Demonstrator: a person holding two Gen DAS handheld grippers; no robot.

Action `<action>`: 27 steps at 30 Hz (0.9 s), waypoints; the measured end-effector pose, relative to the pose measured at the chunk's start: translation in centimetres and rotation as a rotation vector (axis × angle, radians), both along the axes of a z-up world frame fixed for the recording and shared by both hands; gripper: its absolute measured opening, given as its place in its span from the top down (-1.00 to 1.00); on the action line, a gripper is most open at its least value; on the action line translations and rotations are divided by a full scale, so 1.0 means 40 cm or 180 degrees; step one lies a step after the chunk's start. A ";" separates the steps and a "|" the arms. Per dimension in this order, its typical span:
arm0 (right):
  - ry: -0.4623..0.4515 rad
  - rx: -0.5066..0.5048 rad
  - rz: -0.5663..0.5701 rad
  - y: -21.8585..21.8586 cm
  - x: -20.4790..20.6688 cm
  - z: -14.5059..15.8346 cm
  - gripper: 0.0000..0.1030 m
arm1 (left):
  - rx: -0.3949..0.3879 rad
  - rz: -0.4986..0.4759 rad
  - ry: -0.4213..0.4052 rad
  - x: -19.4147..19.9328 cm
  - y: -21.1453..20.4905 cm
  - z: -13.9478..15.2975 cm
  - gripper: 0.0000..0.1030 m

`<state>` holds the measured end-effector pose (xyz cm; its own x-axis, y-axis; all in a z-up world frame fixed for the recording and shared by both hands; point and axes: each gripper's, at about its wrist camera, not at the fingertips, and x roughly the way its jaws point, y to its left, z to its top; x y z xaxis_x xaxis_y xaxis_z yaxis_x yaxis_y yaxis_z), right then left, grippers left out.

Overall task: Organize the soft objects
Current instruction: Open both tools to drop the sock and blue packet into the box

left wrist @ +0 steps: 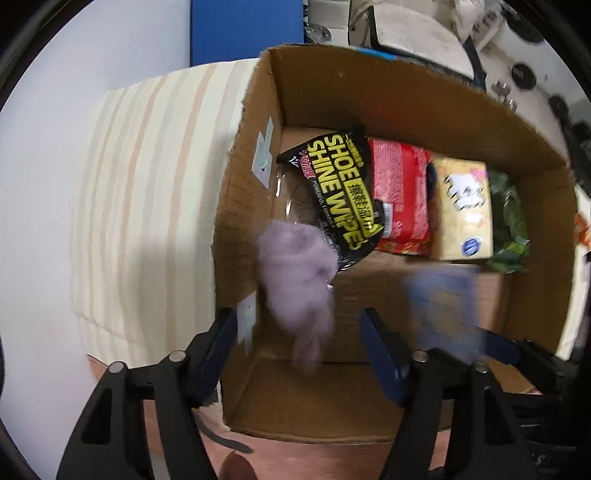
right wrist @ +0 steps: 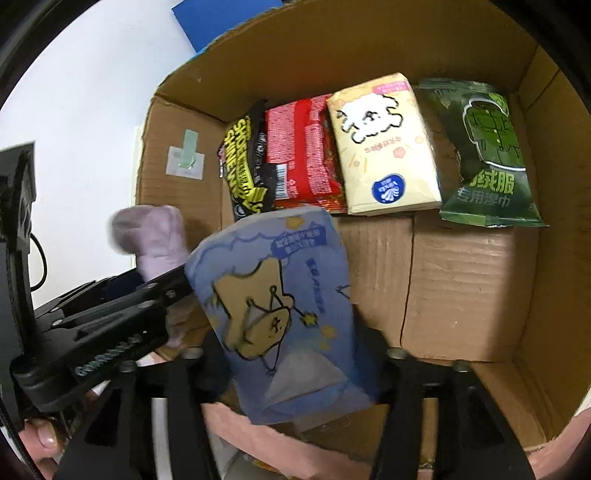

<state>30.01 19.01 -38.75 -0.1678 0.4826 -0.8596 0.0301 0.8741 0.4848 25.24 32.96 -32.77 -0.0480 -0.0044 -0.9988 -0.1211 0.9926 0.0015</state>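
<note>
An open cardboard box [left wrist: 399, 88] [right wrist: 461, 288] holds a row of soft packs: black shoe shine wipes [left wrist: 340, 184] [right wrist: 242, 166], a red pack [left wrist: 400, 195] [right wrist: 303, 147], a cream tissue pack [left wrist: 465, 206] [right wrist: 384, 144] and a green wipes pack [left wrist: 511, 221] [right wrist: 487, 155]. My left gripper [left wrist: 299, 347] is open above the box's near left corner; a blurred lilac plush [left wrist: 299, 280] [right wrist: 155, 236] hangs between its fingers, apparently loose. My right gripper [right wrist: 295, 354] is shut on a blue tissue pack [right wrist: 280, 314], blurred in the left wrist view [left wrist: 443, 295], held over the box.
The box sits on a pinkish surface [left wrist: 303, 458]. A striped cream cushion [left wrist: 147, 206] lies left of it, against a white wall [left wrist: 44, 184]. A blue panel [left wrist: 243, 29] and cluttered shelves [left wrist: 424, 33] stand behind. The box floor in front of the packs is bare cardboard [right wrist: 461, 288].
</note>
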 end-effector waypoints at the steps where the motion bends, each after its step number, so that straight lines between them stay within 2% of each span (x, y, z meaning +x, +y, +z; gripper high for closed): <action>1: 0.0023 0.0024 -0.0013 -0.007 -0.001 -0.005 -0.68 | -0.0039 0.0028 -0.0009 -0.002 0.003 0.004 -0.41; 2: 0.0025 0.0020 -0.0022 -0.010 0.000 -0.008 -0.85 | -0.0038 0.0023 -0.0014 -0.002 0.004 0.005 -0.44; 3: 0.0017 -0.0004 -0.0025 -0.016 -0.001 -0.010 -0.93 | 0.0004 -0.0003 -0.0019 -0.005 -0.001 0.009 -0.44; 6: -0.0036 -0.0102 0.0032 -0.021 -0.004 -0.006 -0.94 | 0.0123 -0.0076 -0.0005 -0.013 -0.016 0.011 -0.50; 10: -0.0159 -0.0332 0.0097 -0.037 -0.016 0.014 -0.94 | 0.0129 -0.0100 -0.0004 -0.017 -0.031 0.010 -0.67; 19: -0.0326 -0.0675 0.0121 -0.076 -0.037 0.057 -1.00 | 0.0194 -0.0194 -0.0150 -0.042 -0.079 0.064 -0.68; 22: -0.0443 -0.0842 0.0116 -0.098 -0.050 0.091 -1.00 | 0.0215 -0.0236 -0.0317 -0.068 -0.097 0.110 -0.68; 27: -0.0883 -0.1147 0.0215 -0.126 -0.084 0.190 -1.00 | 0.0271 -0.0160 -0.0675 -0.137 -0.111 0.202 -0.68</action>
